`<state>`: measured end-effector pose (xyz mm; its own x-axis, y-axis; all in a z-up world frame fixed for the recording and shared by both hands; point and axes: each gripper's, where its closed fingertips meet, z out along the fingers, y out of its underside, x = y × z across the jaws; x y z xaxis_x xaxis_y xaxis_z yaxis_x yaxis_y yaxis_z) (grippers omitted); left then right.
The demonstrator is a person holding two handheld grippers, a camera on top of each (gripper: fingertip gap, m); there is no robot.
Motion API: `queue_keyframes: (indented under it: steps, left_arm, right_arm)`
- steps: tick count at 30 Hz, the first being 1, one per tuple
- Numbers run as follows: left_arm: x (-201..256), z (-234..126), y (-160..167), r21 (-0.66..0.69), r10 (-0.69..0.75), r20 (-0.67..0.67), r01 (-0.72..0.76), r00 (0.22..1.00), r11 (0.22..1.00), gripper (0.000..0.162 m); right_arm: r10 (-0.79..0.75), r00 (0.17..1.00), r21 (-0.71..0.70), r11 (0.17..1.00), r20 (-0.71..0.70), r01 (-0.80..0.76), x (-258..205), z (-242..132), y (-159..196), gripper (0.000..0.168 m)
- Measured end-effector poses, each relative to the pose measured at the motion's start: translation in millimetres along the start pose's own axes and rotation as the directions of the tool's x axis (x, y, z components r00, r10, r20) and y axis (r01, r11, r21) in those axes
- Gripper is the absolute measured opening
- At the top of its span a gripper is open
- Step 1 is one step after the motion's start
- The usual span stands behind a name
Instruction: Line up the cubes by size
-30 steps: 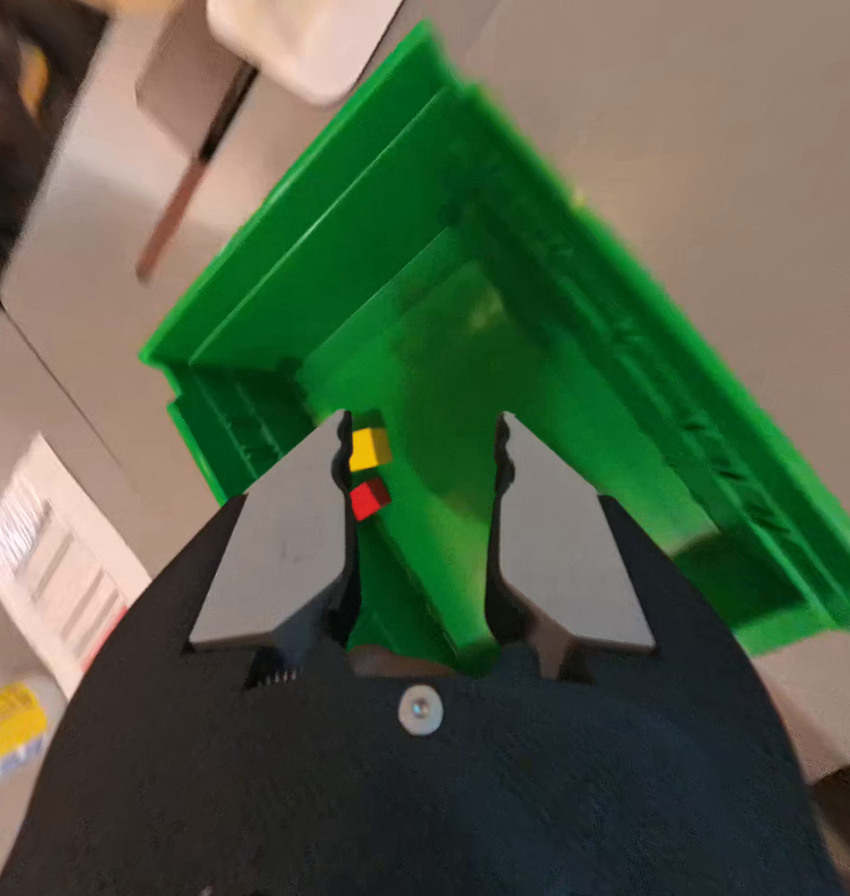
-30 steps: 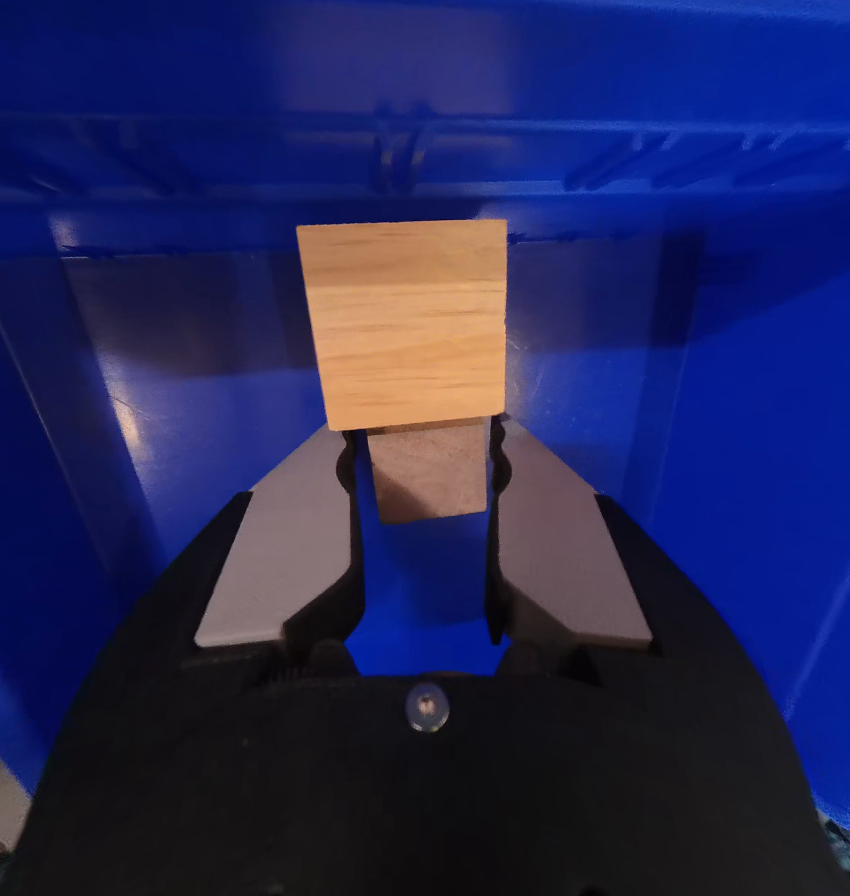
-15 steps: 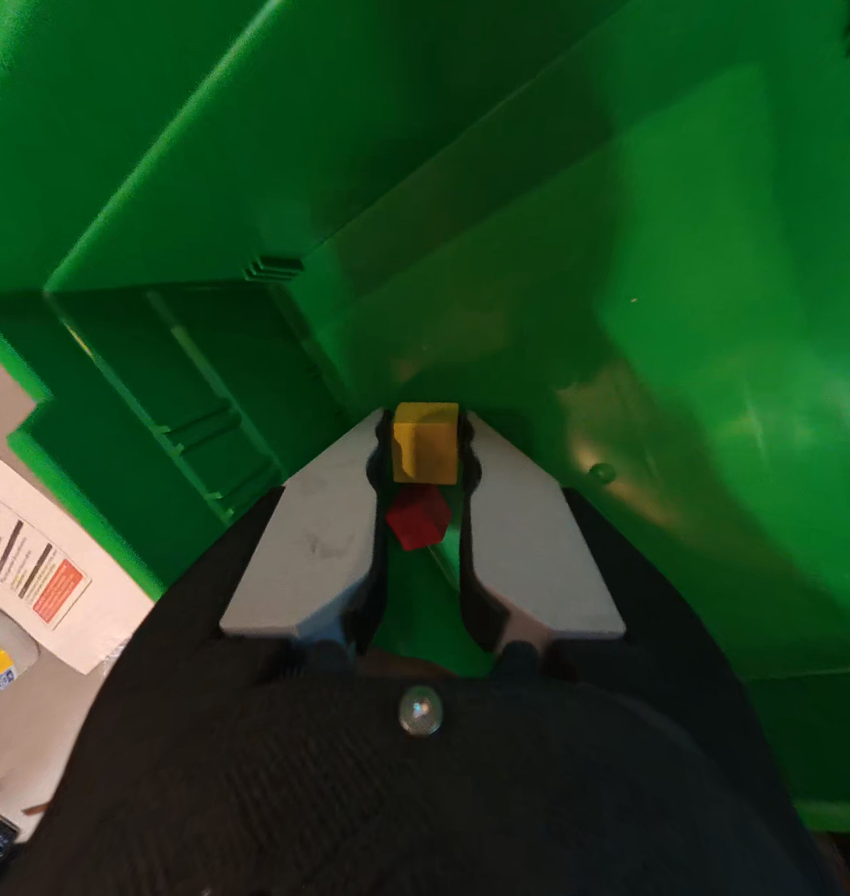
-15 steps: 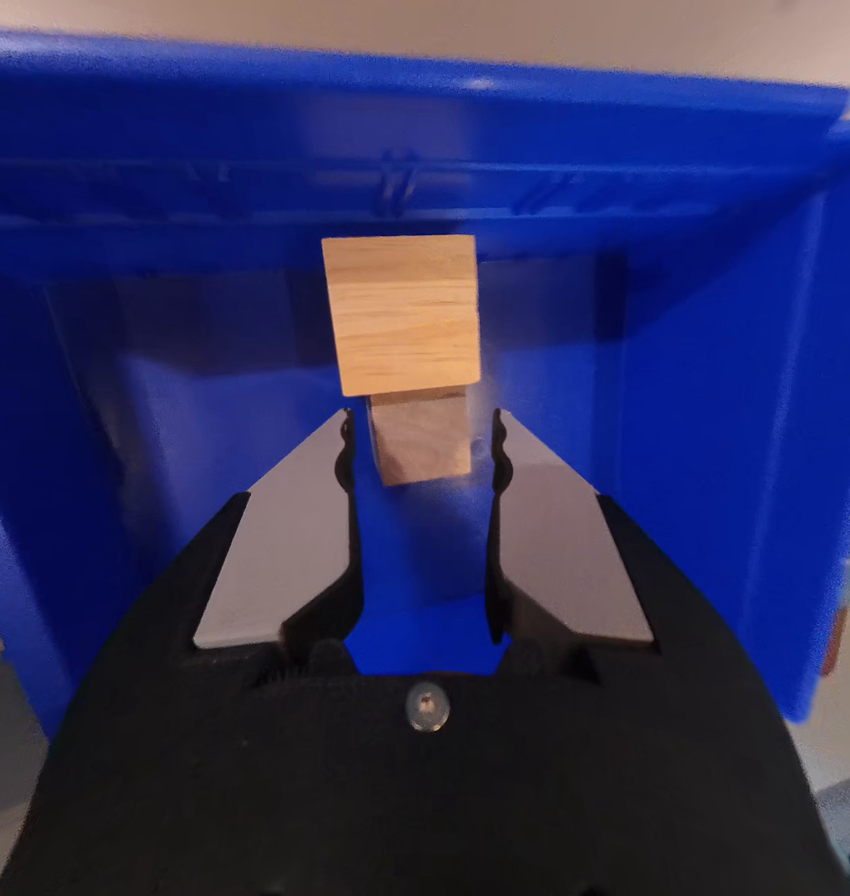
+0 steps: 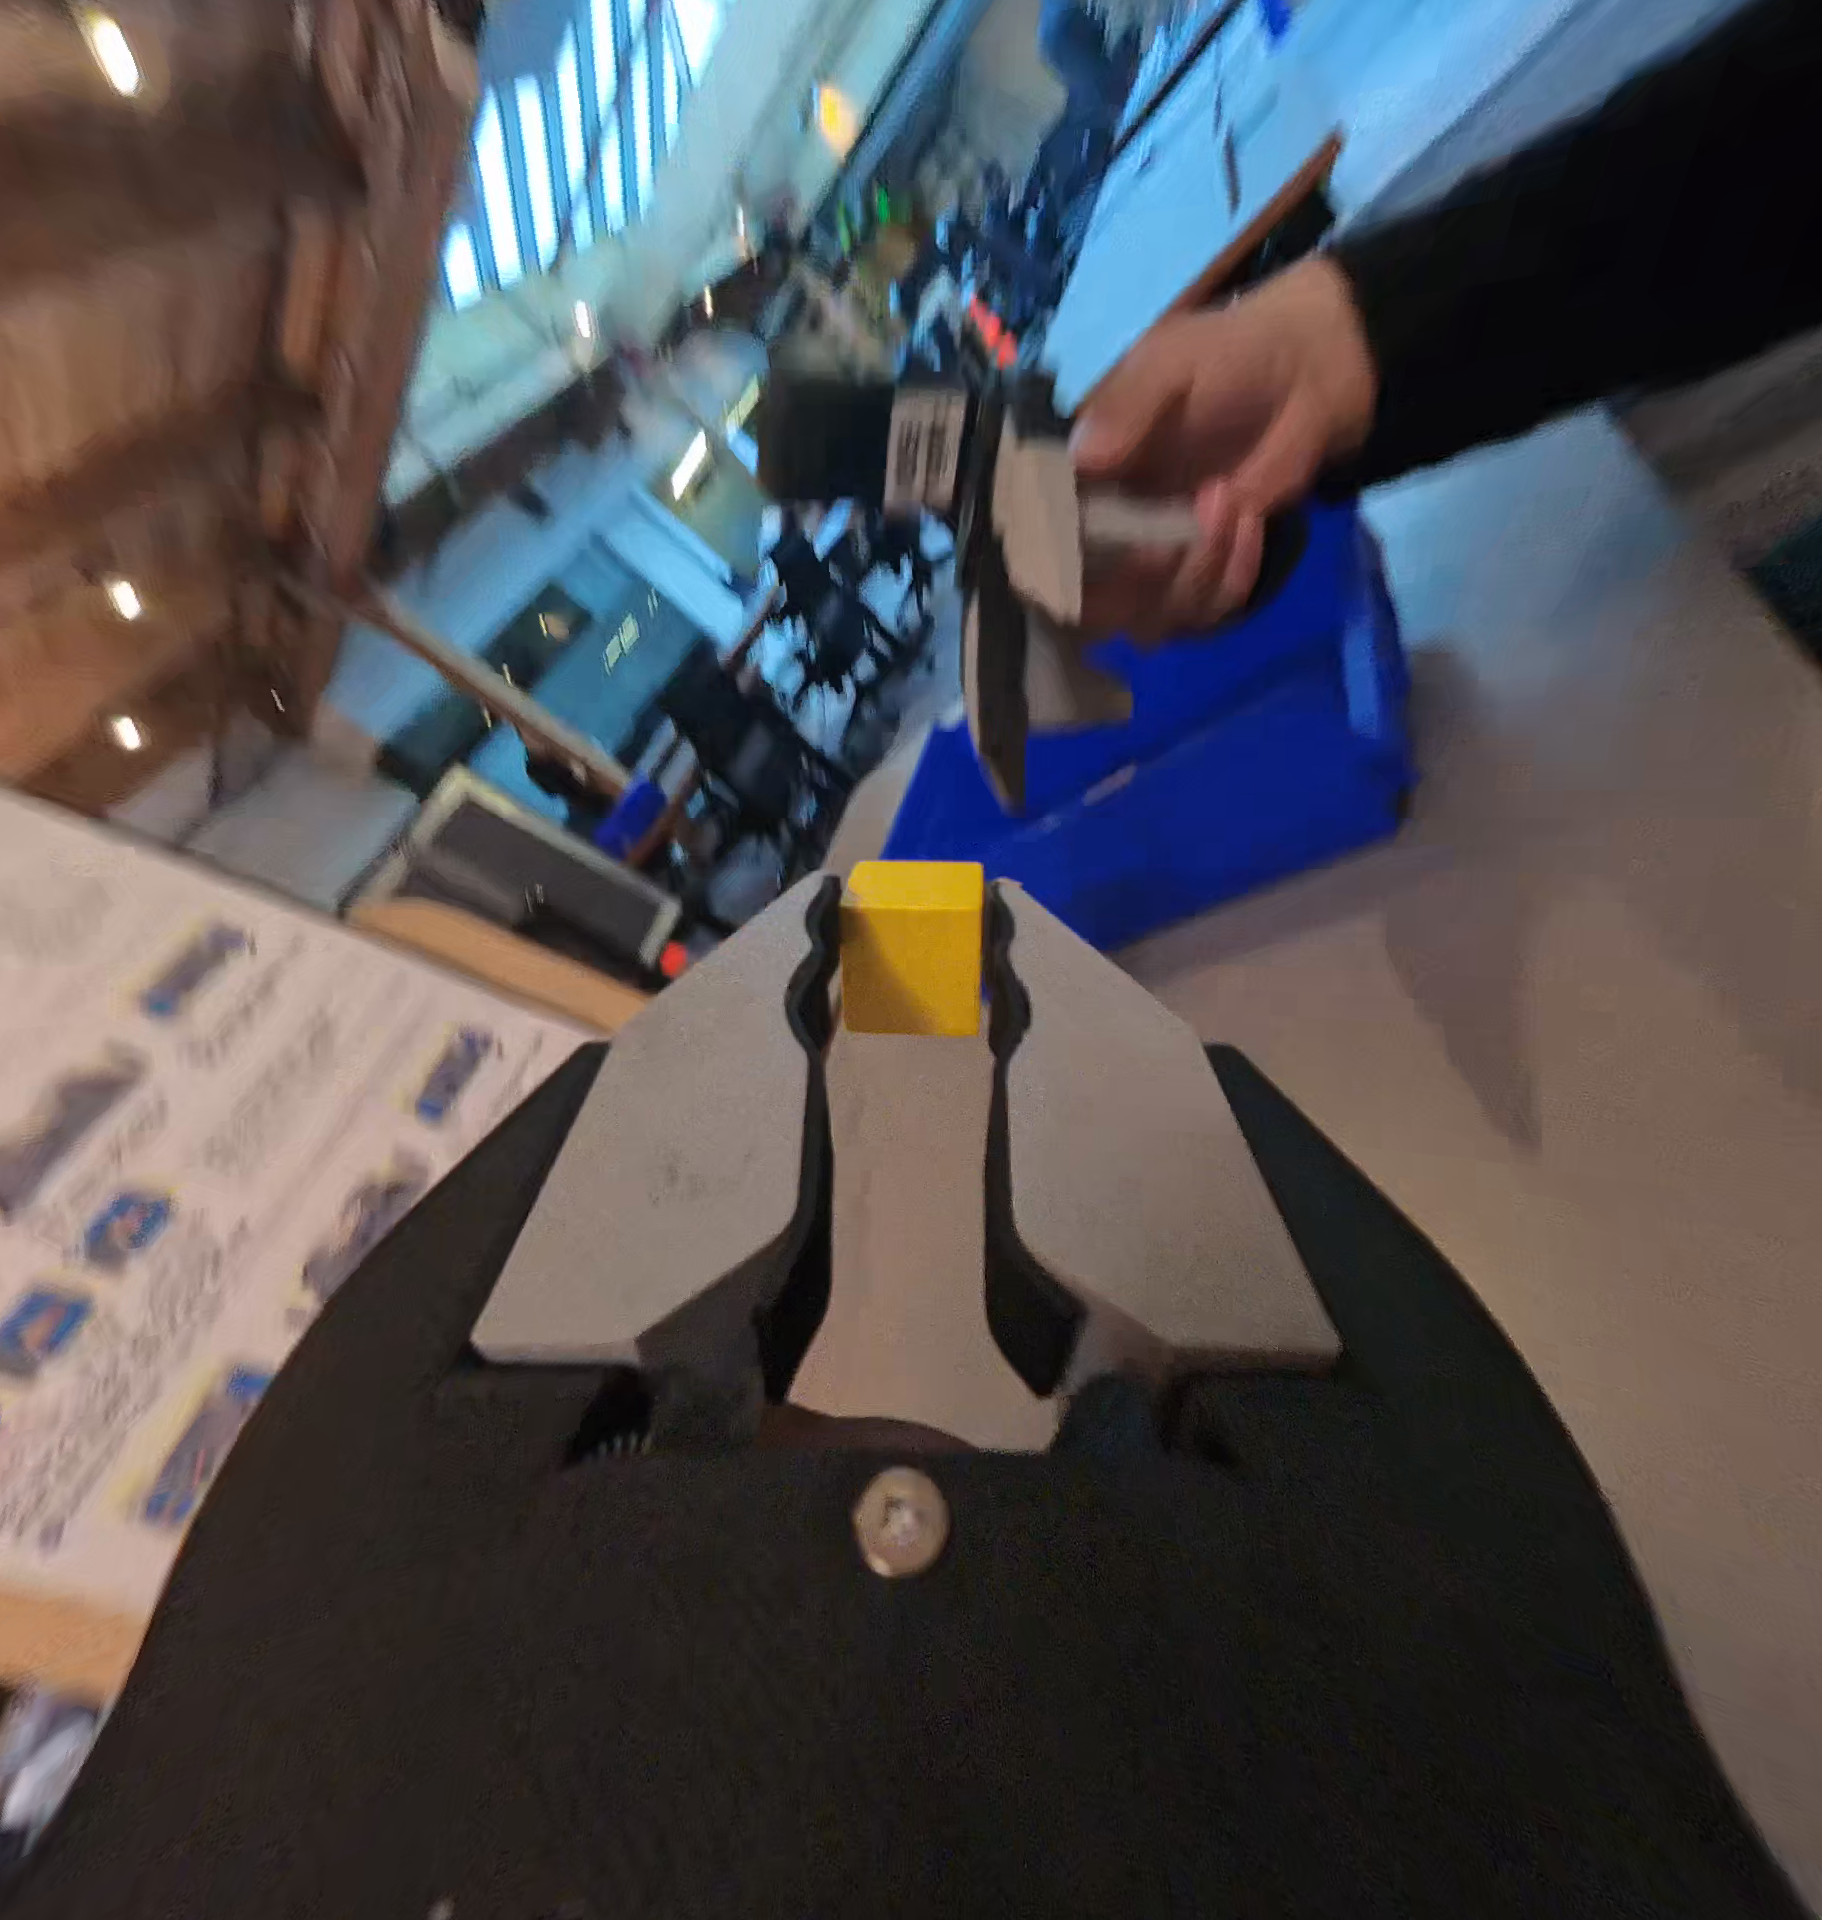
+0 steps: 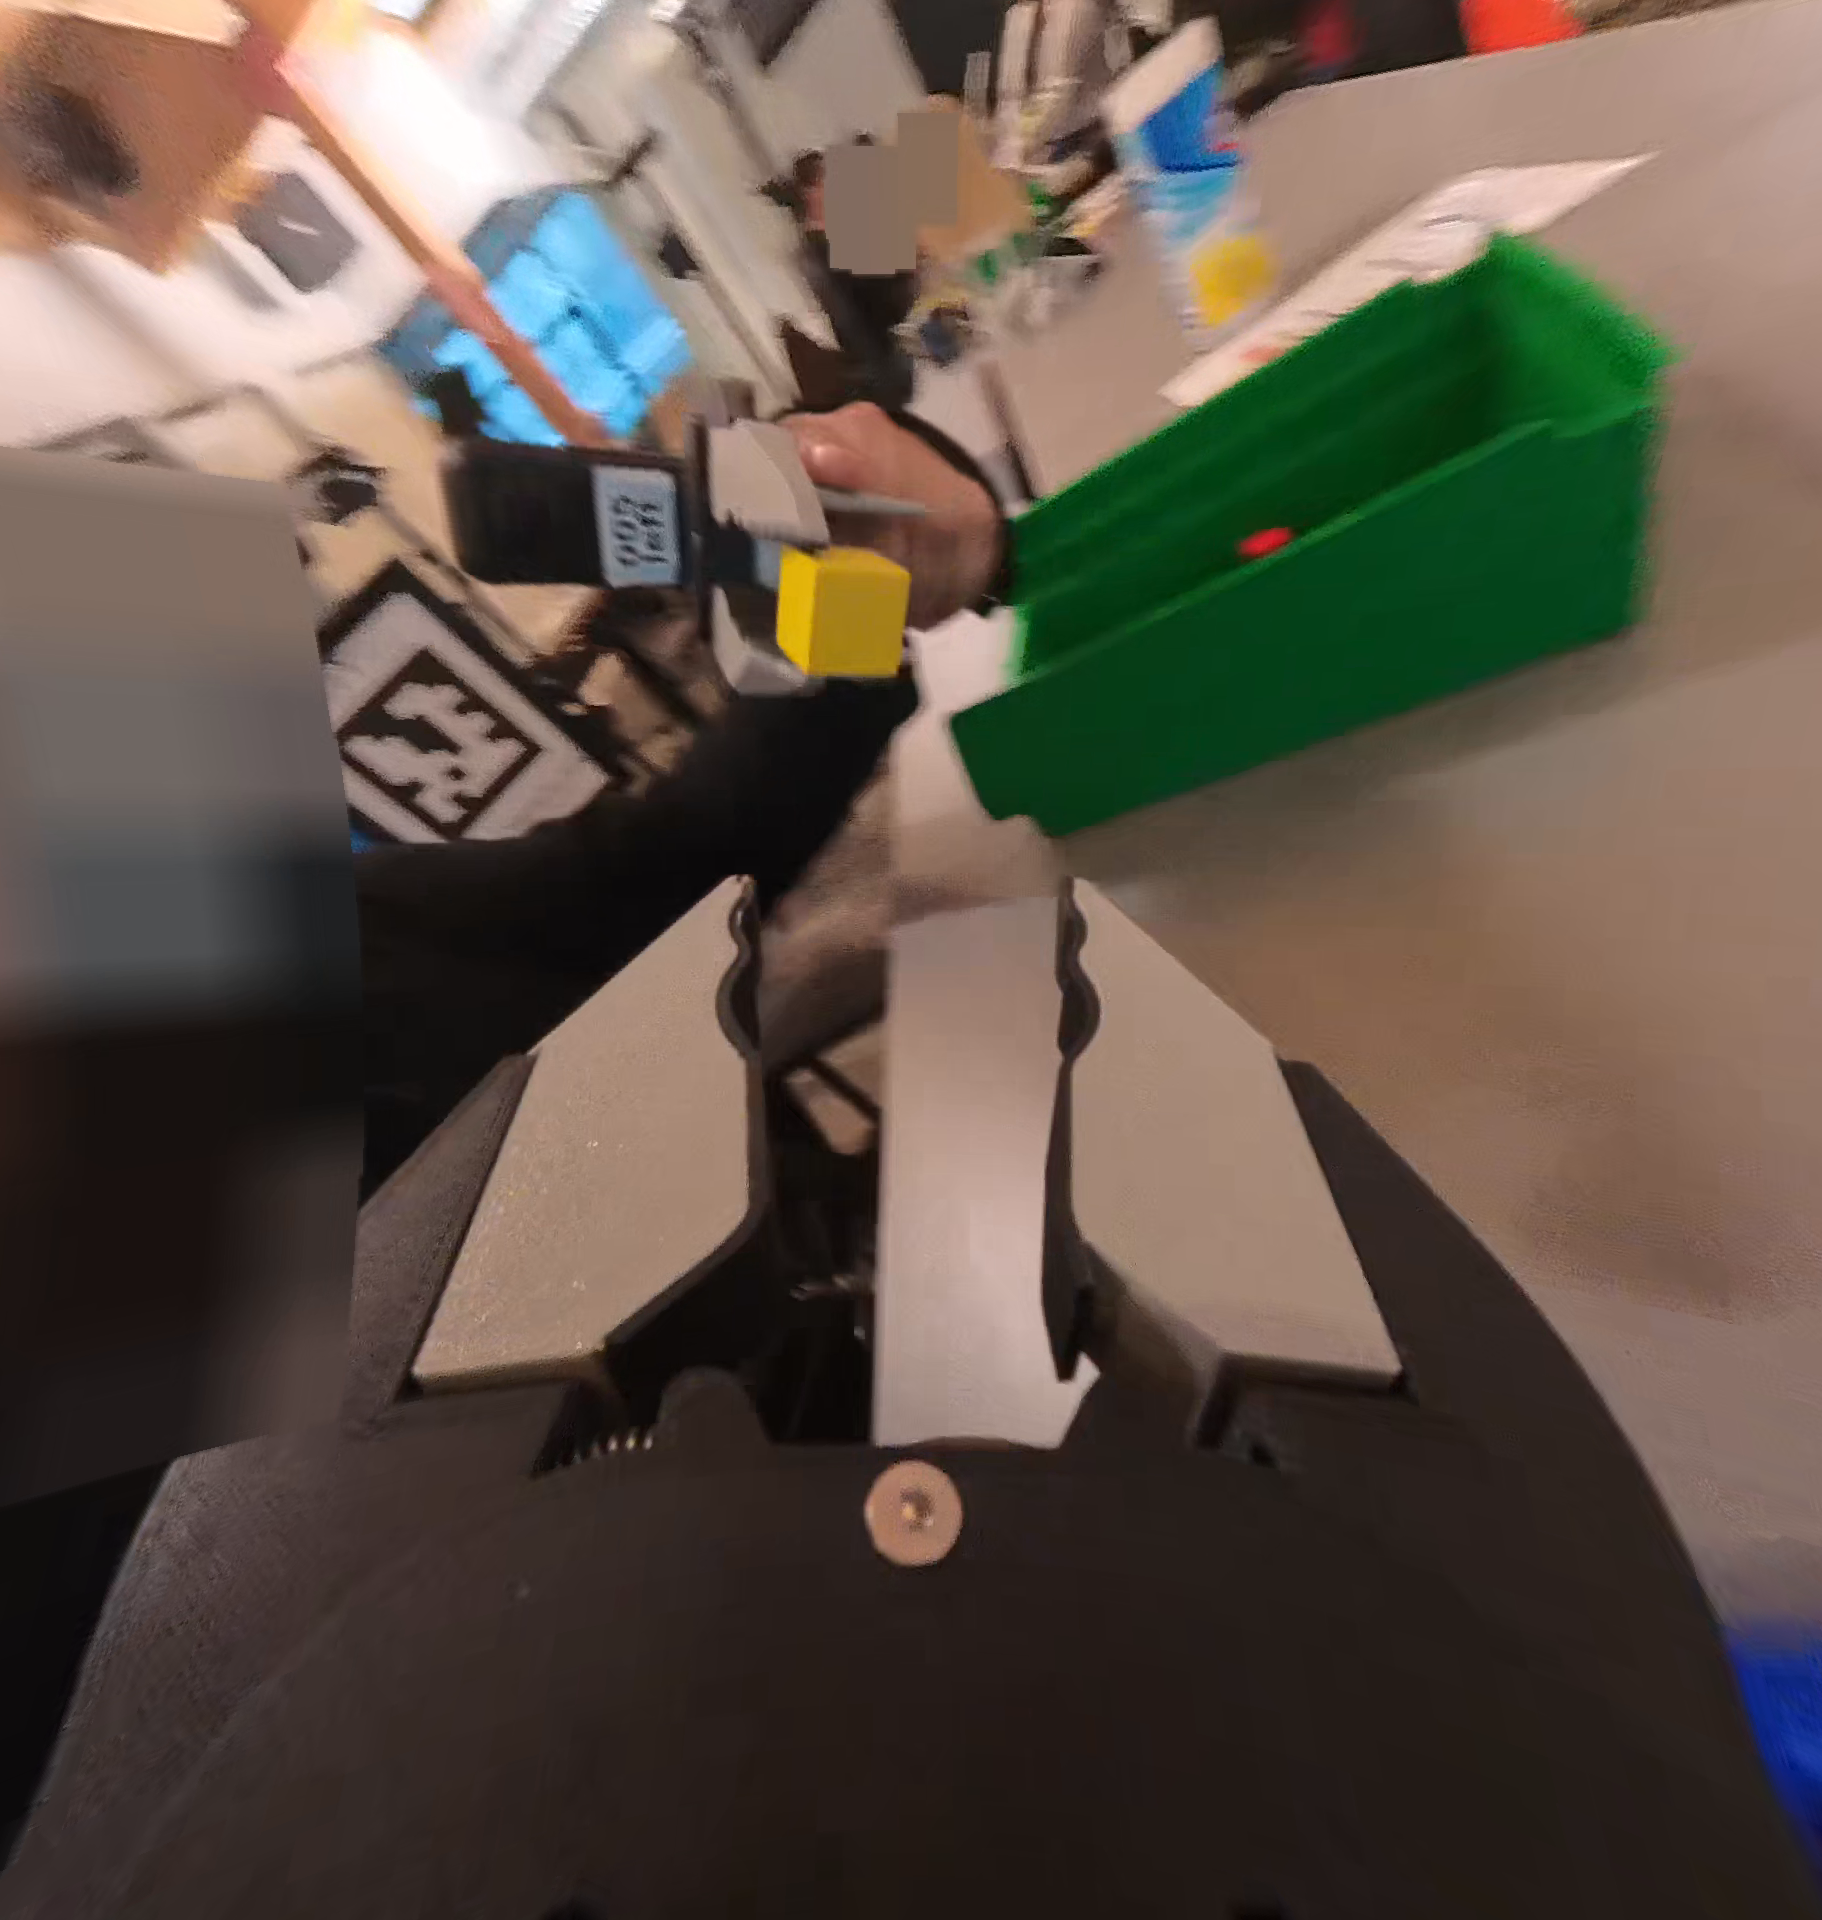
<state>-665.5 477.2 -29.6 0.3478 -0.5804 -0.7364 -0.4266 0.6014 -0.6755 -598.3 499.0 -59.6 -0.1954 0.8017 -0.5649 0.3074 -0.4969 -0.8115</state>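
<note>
Yellow cube (image 5: pixel 912 951) sits pinched in our left gripper (image 5: pixel 909 961); we set it flat on the bench (image 5: pixel 1509 1091) before letting go. Our right gripper (image 6: pixel 902 997) hangs empty, fingers (image 6: pixel 616 1164) spread.

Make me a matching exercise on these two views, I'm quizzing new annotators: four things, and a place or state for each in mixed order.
Things:
1. yellow cube
2. red cube
3. right gripper
4. blue bin

Places or states:
A. open, holding nothing
B. on the table, beyond the left gripper
C. clamped in the left gripper
D. inside the green bin

Pairs: 1-C, 2-D, 3-A, 4-B
</note>
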Motion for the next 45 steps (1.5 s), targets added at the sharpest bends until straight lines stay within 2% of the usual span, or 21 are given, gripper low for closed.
queue_keyframes:
  steps: [2, 5, 6, 8, 10, 15, 17, 18, 19, 21, 23, 27, 29, 31, 33, 36, 37, 39, 41, 42, 45]
  left_arm:
    - [14, 9, -25, 0.089, 0.033, -0.004, -0.032, 0.999, 0.996, 0.025]
    - [29, 22, -39, 0.133, 0.063, -0.003, -0.063, 0.998, 0.989, 0.025]
    - [33, 25, -41, 0.14, 0.067, 0.0, -0.067, 0.998, 0.988, 0.025]
    - [40, 29, -42, 0.144, 0.073, -0.007, -0.072, 0.997, 0.987, 0.025]
    - [40, 32, -40, 0.133, 0.087, 0.013, -0.088, 0.996, 0.987, 0.025]
    - [36, 35, -25, 0.052, 0.043, 0.07, -0.047, 0.997, 0.998, 0.022]
    - [30, 28, -13, 0.003, -0.007, 0.11, 0.007, 0.994, 1.0, 0.009]
    - [31, 23, -5, -0.032, -0.042, 0.097, 0.045, 0.994, 0.998, 0.0]
    - [35, 16, 3, -0.068, -0.084, 0.073, 0.089, 0.994, 0.994, 0.0]
    - [39, 1, 21, -0.141, -0.16, 0.07, 0.169, 0.985, 0.976, 0.0]
    - [38, -16, 35, -0.197, -0.205, 0.102, 0.222, 0.973, 0.955, 0.0]
    - [21, -54, 61, -0.338, -0.231, 0.165, 0.275, 0.959, 0.9, 0.0]
    - [4, -76, 78, -0.418, -0.256, 0.187, 0.312, 0.949, 0.853, 0.0]
    - [-15, -97, 97, -0.484, -0.31, 0.195, 0.366, 0.931, 0.795, 0.011]
    - [-29, -118, 120, -0.571, -0.352, 0.186, 0.392, 0.917, 0.721, 0.022]
    - [-39, -161, 179, -0.789, -0.34, 0.175, 0.338, 0.924, 0.513, 0.046]
    - [-38, -176, 200, -0.854, -0.333, 0.149, 0.291, 0.931, 0.432, 0.048]
    - [-26, -200, 235, -0.942, -0.307, -0.021, 0.085, 0.951, 0.326, 0.042]
    - [-20, -223, 266, -0.963, -0.267, -0.2, -0.138, 0.943, 0.233, 0.04]
    - [-19, -231, 279, -0.959, -0.268, -0.259, -0.213, 0.928, 0.188, 0.041]
    - [-19, -240, 307, -0.927, -0.282, -0.372, -0.342, 0.884, 0.15, 0.039]
  right_arm:
    - [0.014, 0.995, 0.022, 1.0, 0.102, -0.016, -21, 24, 1, 0.058]
    - [0.014, 0.982, 0.082, 0.996, 0.188, -0.03, -42, 40, -6, 0.056]
    - [0.007, 0.983, 0.087, 0.996, 0.181, -0.023, -43, 44, -5, 0.053]
    - [-0.007, 0.982, 0.089, 0.996, 0.189, -0.01, -46, 48, -3, 0.031]
    - [0.01, 0.978, 0.103, 0.994, 0.206, -0.032, -47, 47, -3, 0.025]
    - [-0.071, 0.99, 0.09, 0.994, 0.123, 0.06, -37, 21, -6, 0.024]
    - [-0.166, 0.986, 0.063, 0.984, -0.021, 0.167, -21, -9, -13, 0.024]
    - [-0.252, 0.957, -0.004, 0.967, -0.147, 0.254, -5, -29, -14, 0.024]
    - [-0.35, 0.896, -0.105, 0.937, -0.275, 0.333, 15, -52, -13, 0.024]
    - [-0.535, 0.714, -0.36, 0.842, -0.453, 0.402, 56, -104, -7, 0.025]
    - [-0.665, 0.594, -0.59, 0.723, -0.453, 0.36, 86, -148, 12, 0.025]
    - [-0.739, 0.571, -0.854, 0.506, -0.358, 0.118, 135, -205, 68, 0.025]
    - [-0.757, 0.563, -0.91, 0.415, -0.331, 0.023, 156, -221, 84, 0.025]
    - [-0.772, 0.563, -0.937, 0.349, -0.294, -0.012, 170, -227, 94, 0.026]
    - [-0.769, 0.583, -0.947, 0.321, -0.263, -0.004, 179, -222, 99, 0.026]
    - [-0.76, 0.609, -0.953, 0.303, -0.228, 0.022, 189, -210, 106, 0.025]
    - [-0.762, 0.611, -0.958, 0.287, -0.215, 0.022, 193, -209, 108, 0.026]
    - [-0.767, 0.607, -0.954, 0.298, -0.21, 0.046, 195, -206, 103, 0.025]
    - [-0.741, 0.635, -0.948, 0.316, -0.218, 0.044, 196, -206, 106, 0.024]
    - [-0.74, 0.629, -0.944, 0.327, -0.237, 0.029, 198, -208, 103, 0.031]
    - [-0.731, 0.625, -0.935, 0.354, -0.273, 0.005, 200, -210, 99, 0.051]
